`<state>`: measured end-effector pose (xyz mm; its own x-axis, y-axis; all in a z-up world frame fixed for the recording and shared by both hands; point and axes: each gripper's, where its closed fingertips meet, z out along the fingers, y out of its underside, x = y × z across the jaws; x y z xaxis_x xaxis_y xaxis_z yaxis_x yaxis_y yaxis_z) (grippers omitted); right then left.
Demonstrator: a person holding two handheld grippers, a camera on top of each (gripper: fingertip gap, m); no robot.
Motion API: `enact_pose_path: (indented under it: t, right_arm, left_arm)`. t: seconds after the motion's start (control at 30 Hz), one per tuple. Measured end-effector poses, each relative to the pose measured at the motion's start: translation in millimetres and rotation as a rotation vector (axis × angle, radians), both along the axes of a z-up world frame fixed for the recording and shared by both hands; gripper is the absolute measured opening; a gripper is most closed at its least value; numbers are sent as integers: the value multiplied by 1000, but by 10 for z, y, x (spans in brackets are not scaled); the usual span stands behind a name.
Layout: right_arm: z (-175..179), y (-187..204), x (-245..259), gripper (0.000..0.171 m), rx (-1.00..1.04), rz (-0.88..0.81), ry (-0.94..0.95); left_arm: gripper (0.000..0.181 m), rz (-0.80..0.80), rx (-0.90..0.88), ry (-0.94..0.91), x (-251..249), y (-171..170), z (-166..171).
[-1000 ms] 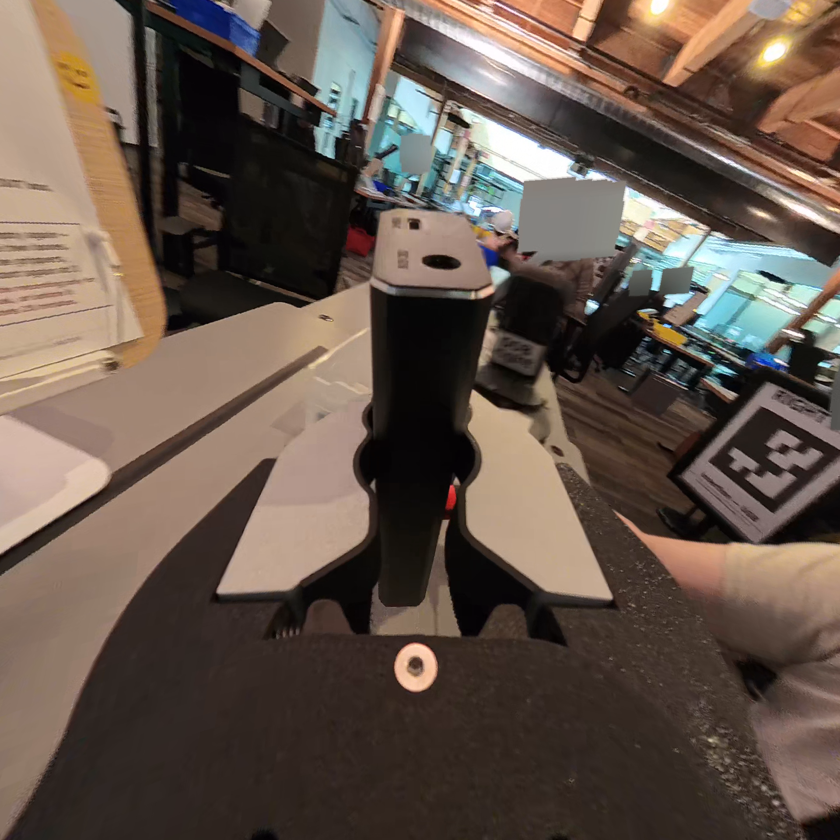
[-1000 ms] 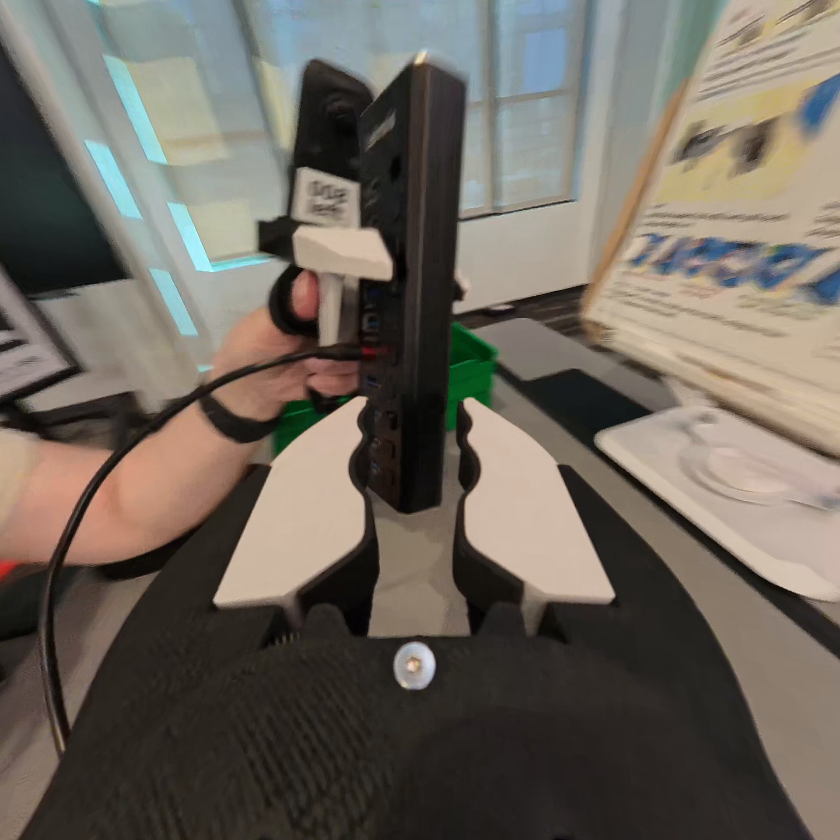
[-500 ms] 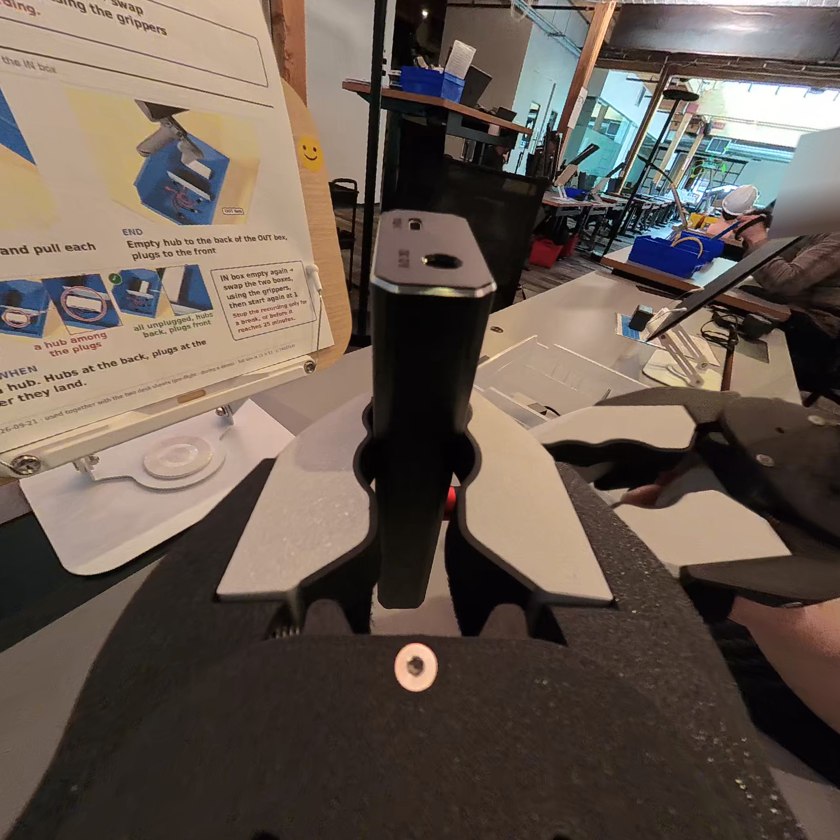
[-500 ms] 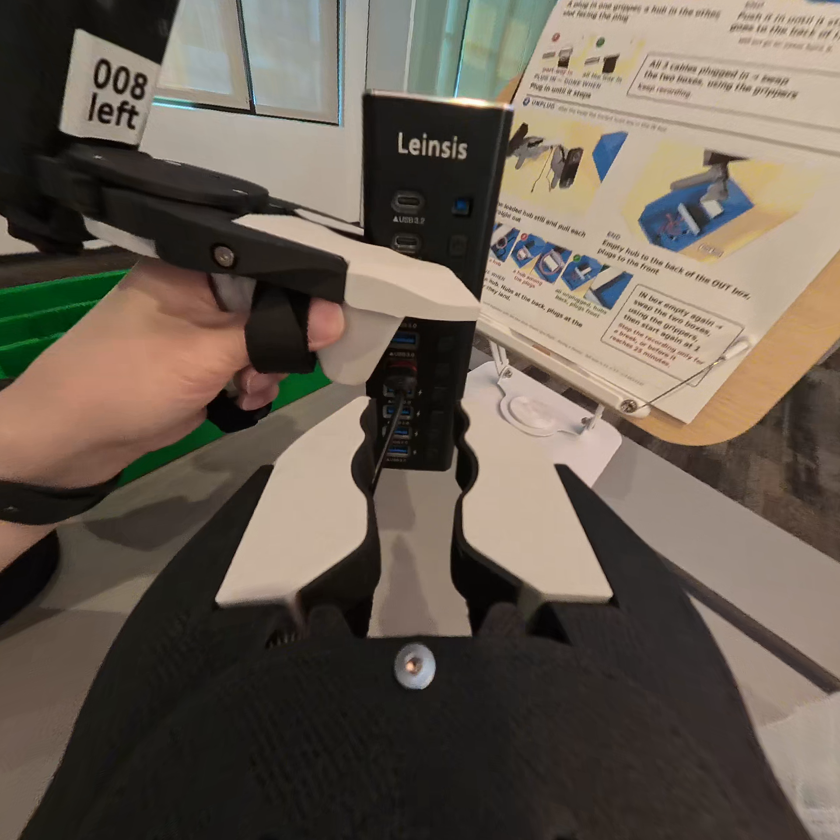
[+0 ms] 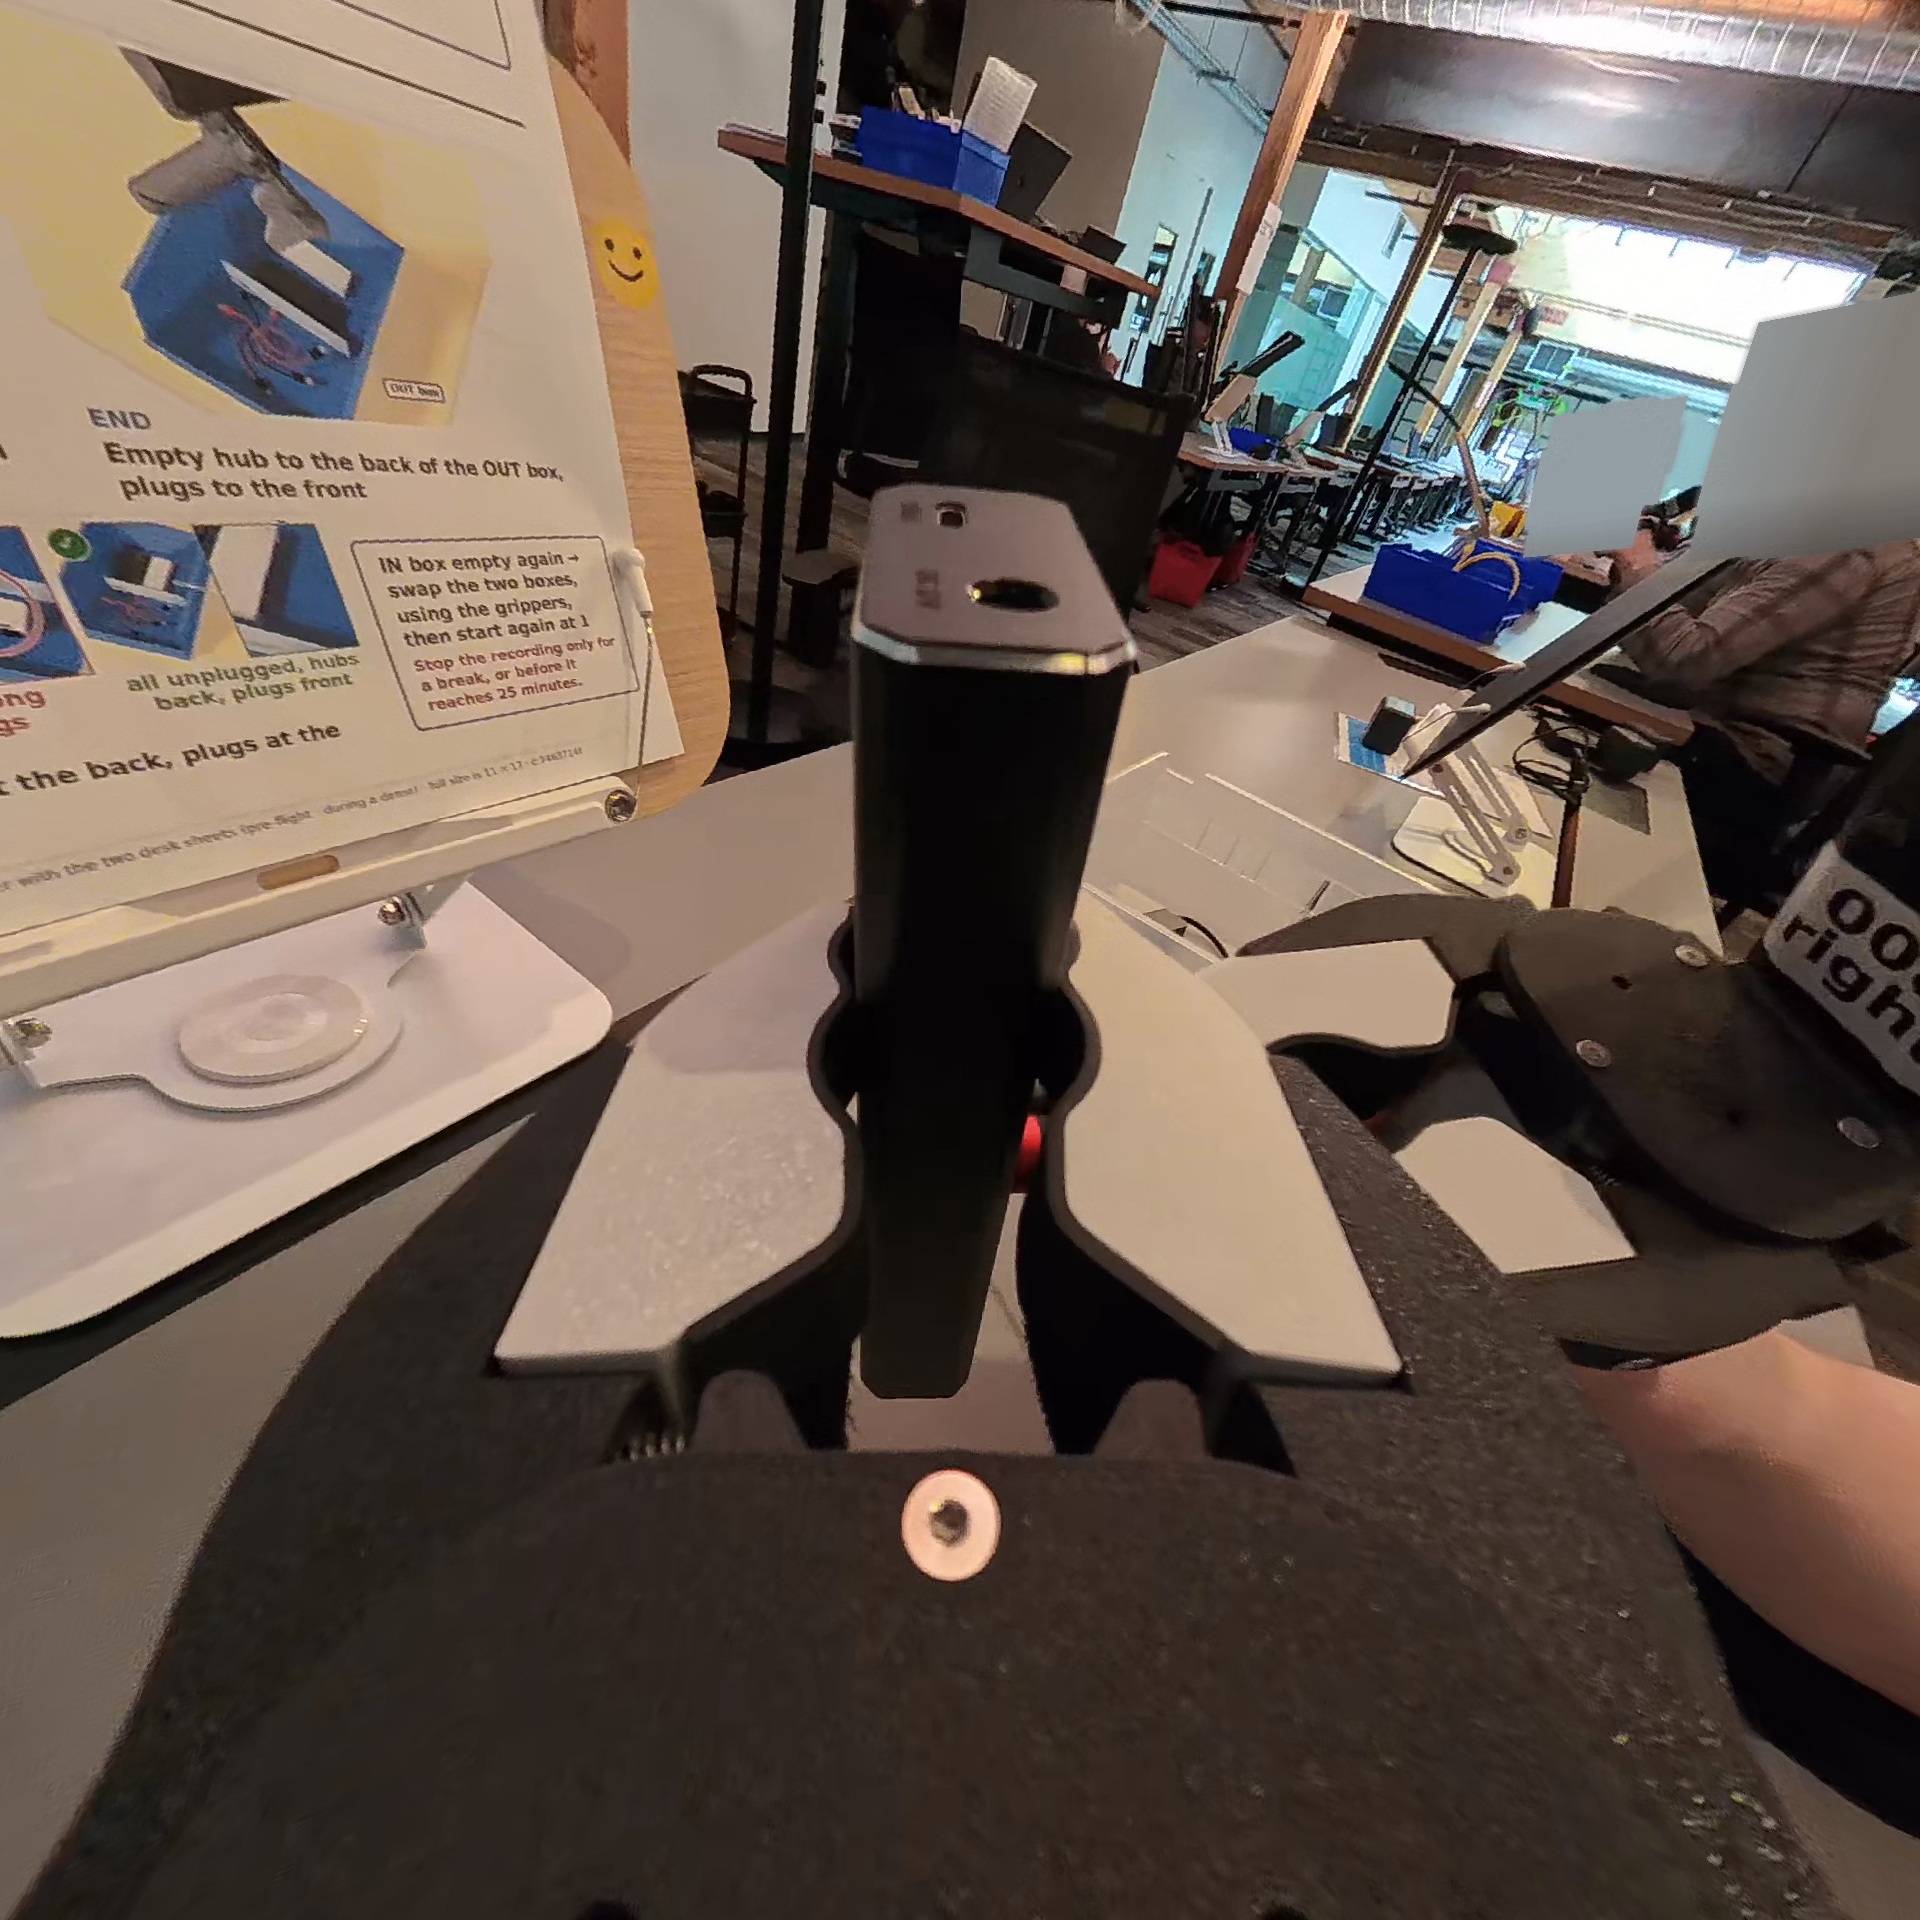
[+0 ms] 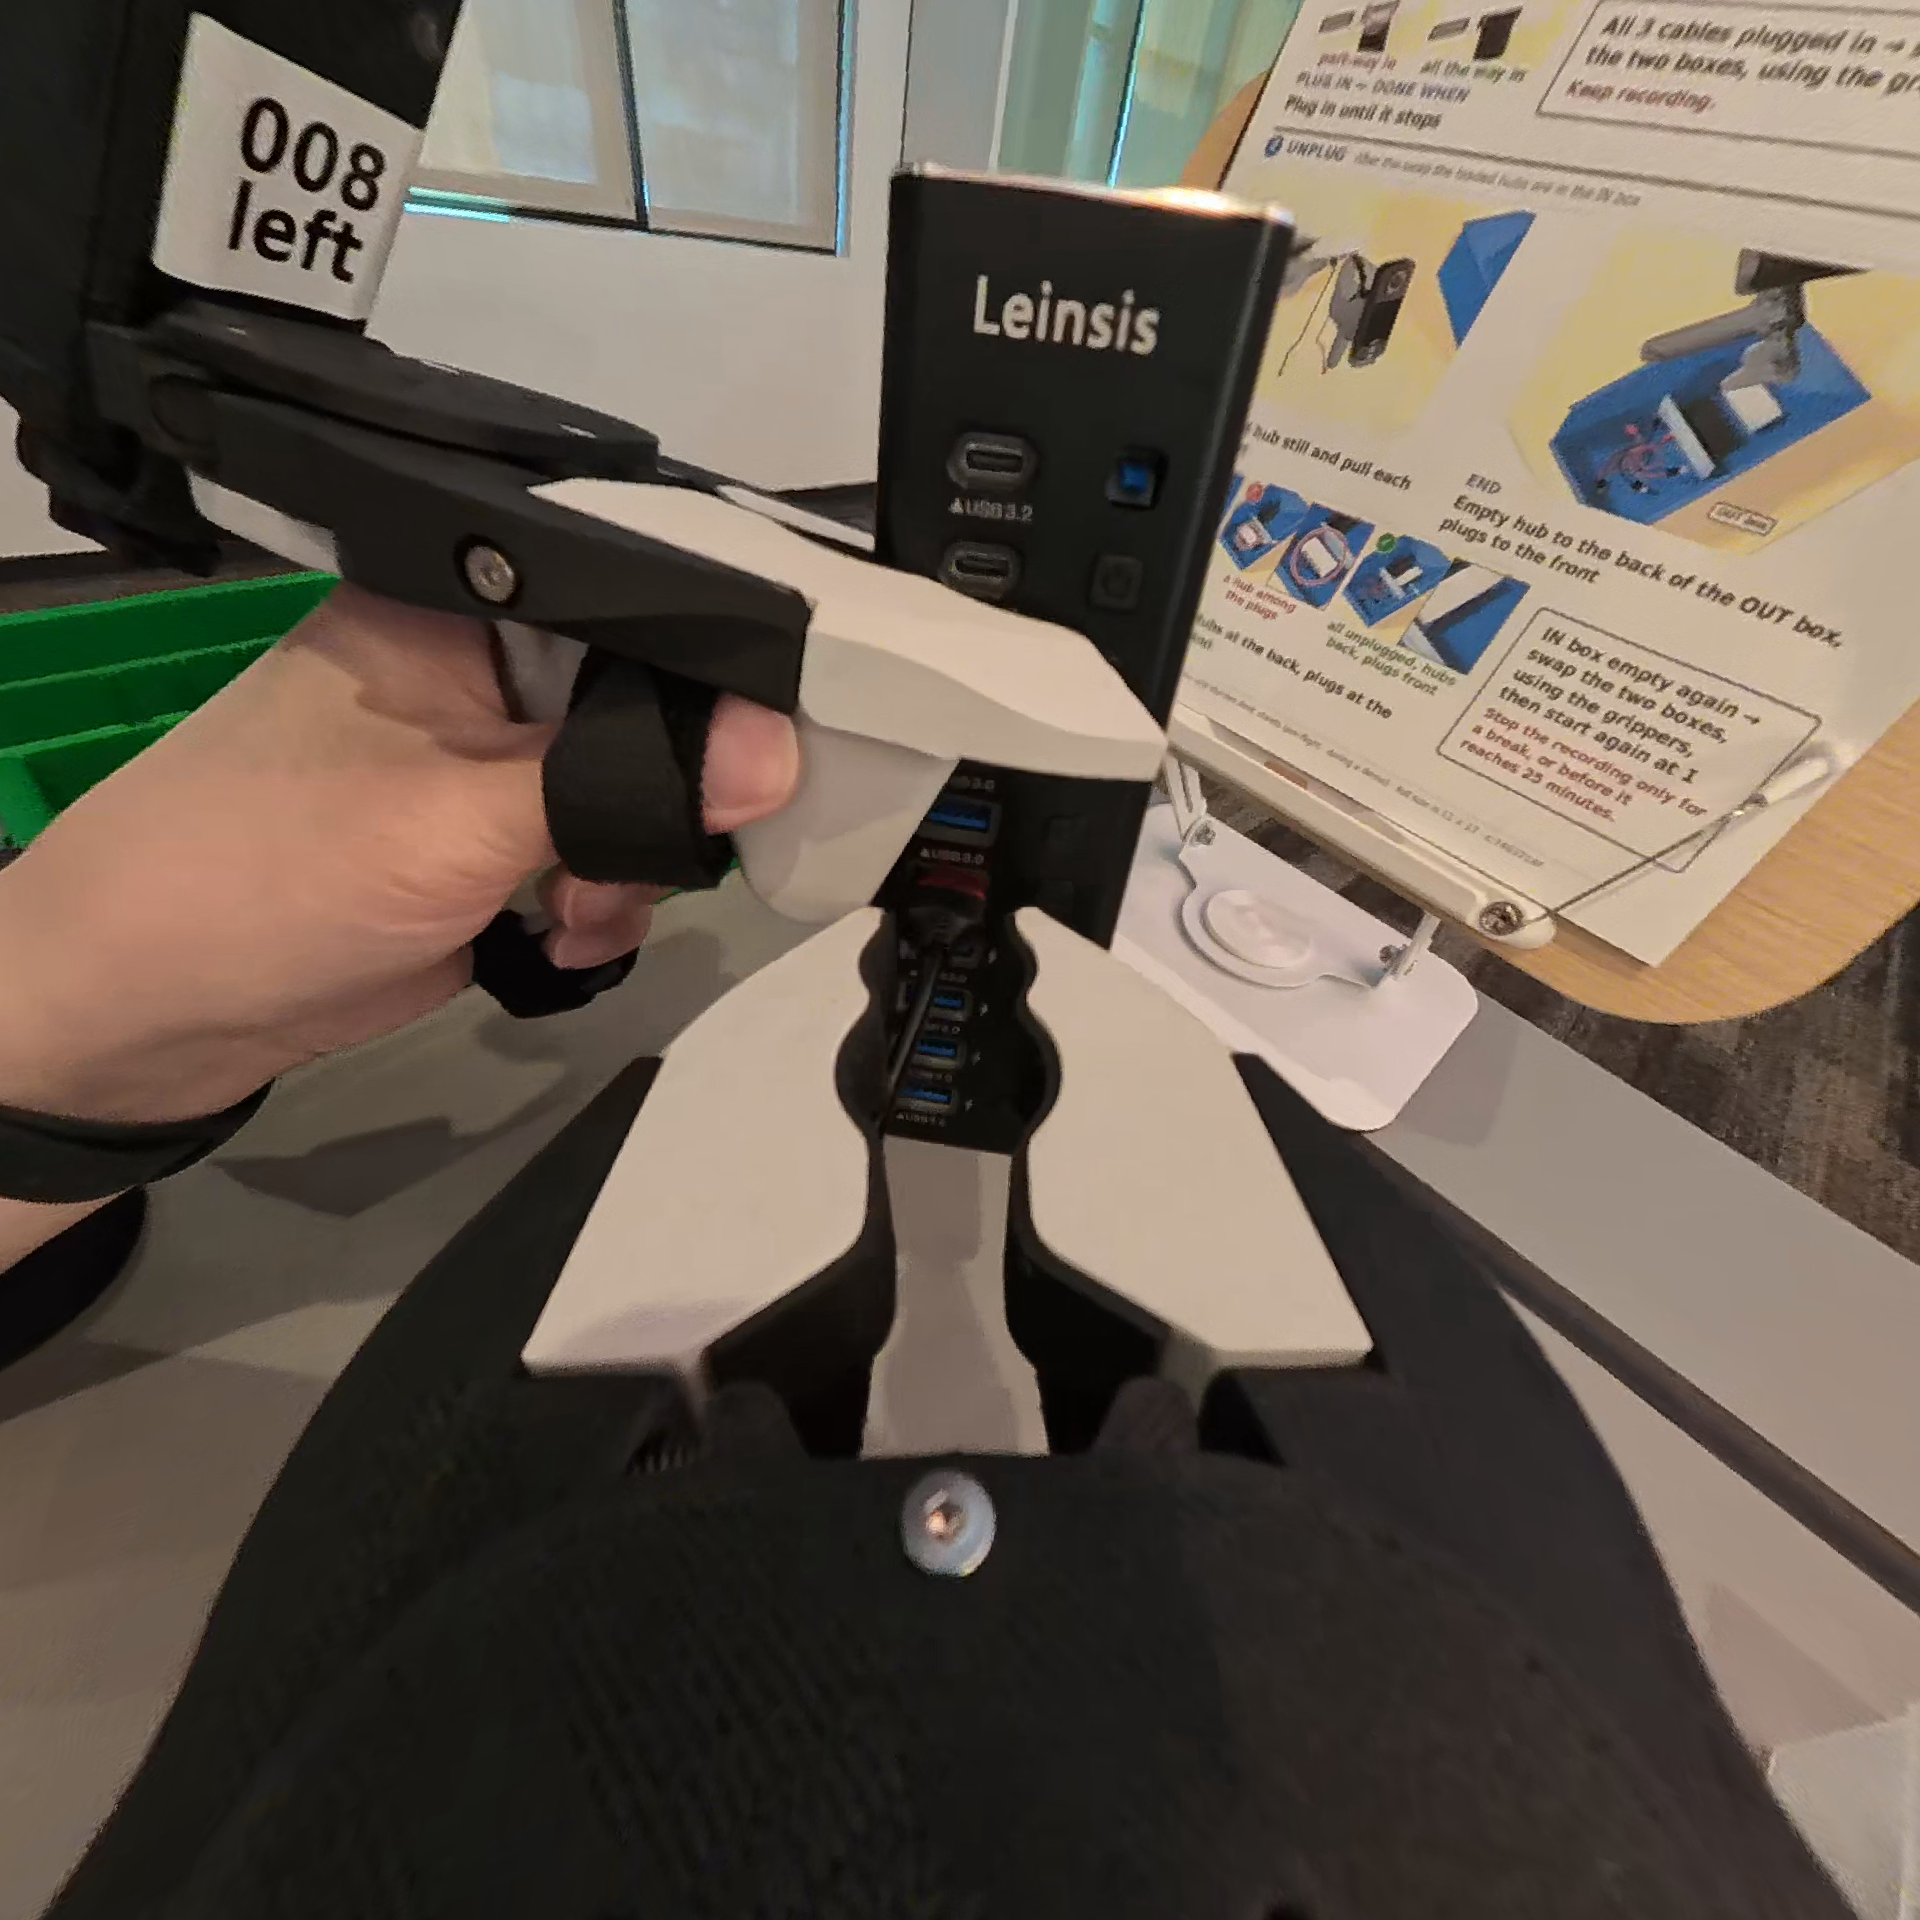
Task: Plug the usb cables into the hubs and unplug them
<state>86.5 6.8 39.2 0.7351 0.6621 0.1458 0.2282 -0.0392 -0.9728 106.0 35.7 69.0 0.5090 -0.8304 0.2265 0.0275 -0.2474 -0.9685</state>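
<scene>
Both grippers hardly moved: left gripper still clamps the hub; right gripper, jaws parted, now flanks the cable.

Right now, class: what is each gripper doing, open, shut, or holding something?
Left gripper: shut on the upright black USB hub.
Right gripper: fingers astride the plugged-in black cable; grip cannot be told.

Black slab hub, upright, lifted off the bench, clamped at mid-height. Port face shows two oval ports up top, a column of blue ports lower down. One black cable with red-collared plug seated mid-column, hanging down.
</scene>
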Motion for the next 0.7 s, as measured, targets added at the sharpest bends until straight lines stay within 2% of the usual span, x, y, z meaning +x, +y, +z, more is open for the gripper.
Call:
enact_pose_path:
  t: [0.23, 0.47, 0.7]
  right_arm:
    - [16, -20, 7, 15, 76, -43, -53]
    - [23, -36, 1, 15, 100, -89, -34]
    - [70, -105, -42, 15, 102, -27, 4]
  left_arm:
    - [31, 11, 41, 8, 8, -12, 27]
    - [31, 78, 219, 147, 10, -28, 74]
    - [31, 2, 260, 199, 11, -105, 121]
